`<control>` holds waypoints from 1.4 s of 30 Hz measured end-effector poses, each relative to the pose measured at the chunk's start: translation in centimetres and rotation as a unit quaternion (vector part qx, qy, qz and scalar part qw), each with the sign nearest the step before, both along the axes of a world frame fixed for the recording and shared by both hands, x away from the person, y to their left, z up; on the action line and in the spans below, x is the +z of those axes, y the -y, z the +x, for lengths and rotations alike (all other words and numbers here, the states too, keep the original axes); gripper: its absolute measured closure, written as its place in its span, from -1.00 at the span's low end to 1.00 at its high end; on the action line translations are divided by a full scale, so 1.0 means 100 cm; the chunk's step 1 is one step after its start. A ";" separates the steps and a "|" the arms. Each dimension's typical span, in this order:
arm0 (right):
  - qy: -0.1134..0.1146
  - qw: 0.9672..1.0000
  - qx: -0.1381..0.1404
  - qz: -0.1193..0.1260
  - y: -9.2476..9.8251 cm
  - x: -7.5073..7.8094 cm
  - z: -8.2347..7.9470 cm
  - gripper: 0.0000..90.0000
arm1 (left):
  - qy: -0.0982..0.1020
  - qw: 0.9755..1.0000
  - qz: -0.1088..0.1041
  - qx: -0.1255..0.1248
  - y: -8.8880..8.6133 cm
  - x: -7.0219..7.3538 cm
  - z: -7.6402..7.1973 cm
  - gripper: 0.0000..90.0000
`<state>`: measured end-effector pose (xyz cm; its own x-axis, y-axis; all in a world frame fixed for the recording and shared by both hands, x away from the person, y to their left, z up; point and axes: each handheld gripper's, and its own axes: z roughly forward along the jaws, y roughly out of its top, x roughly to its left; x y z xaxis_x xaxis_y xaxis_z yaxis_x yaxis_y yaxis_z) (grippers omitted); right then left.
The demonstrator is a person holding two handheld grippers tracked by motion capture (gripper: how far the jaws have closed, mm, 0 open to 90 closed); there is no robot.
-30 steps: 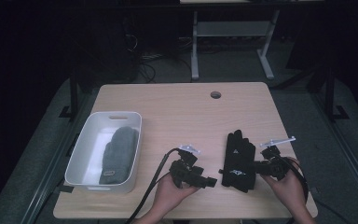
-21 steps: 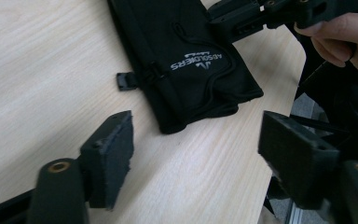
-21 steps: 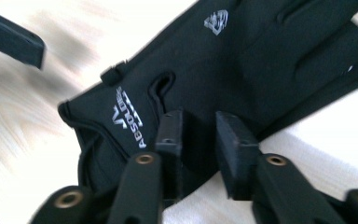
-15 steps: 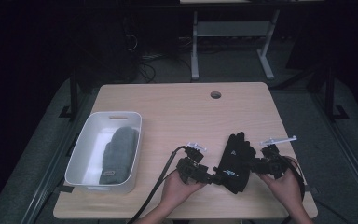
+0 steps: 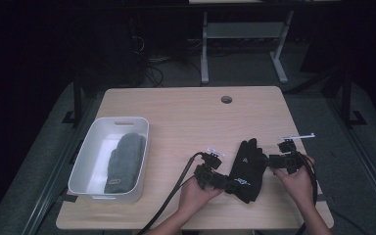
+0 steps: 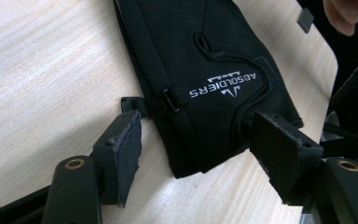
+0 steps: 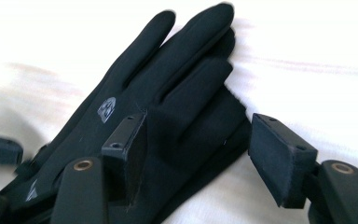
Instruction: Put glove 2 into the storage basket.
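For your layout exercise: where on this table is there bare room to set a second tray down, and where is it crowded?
Free: the far half of the table, between the cable hole and the white bin. Crowded: the near right, around the black glove and both grippers.

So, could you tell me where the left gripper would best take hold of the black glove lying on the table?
Probably at the cuff end. The black glove lies flat on the table, its cuff pointing at the left gripper, whose open jaws have been closing and already straddle that edge. Come in low from the person's side, one pad sliding under the hem.
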<state>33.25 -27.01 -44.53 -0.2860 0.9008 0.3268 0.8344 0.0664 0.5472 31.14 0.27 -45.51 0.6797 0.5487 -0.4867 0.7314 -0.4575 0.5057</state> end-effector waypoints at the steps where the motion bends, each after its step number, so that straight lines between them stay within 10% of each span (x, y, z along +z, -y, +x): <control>1: 0.000 1.000 -0.002 -0.002 0.000 0.000 0.001 -0.18 | 0.000 1.000 0.004 -0.003 0.001 -0.001 0.000 -0.22; 13: -0.013 1.000 -0.006 -0.008 0.000 -0.012 0.009 -0.11 | 0.027 0.999 0.037 -0.015 0.013 -0.002 -0.004 0.22; 22: -0.022 0.999 0.005 0.024 0.001 -0.015 0.007 0.41 | 0.019 1.000 0.020 -0.013 0.011 -0.007 -0.001 0.66; 34: -0.028 0.996 0.010 0.084 0.004 -0.011 0.008 0.64 | -0.006 1.000 -0.011 0.000 -0.007 -0.008 0.003 0.72; 42: -0.024 0.994 0.026 0.099 -0.010 -0.003 0.008 0.64 | 0.019 1.000 0.000 -0.004 -0.024 0.002 -0.003 0.72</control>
<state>34.08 -26.05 -44.82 -0.3101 0.8020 0.5106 0.8585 0.0054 0.5128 30.87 2.63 -45.34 0.7027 0.5427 -0.4601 0.7074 -0.4634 0.5337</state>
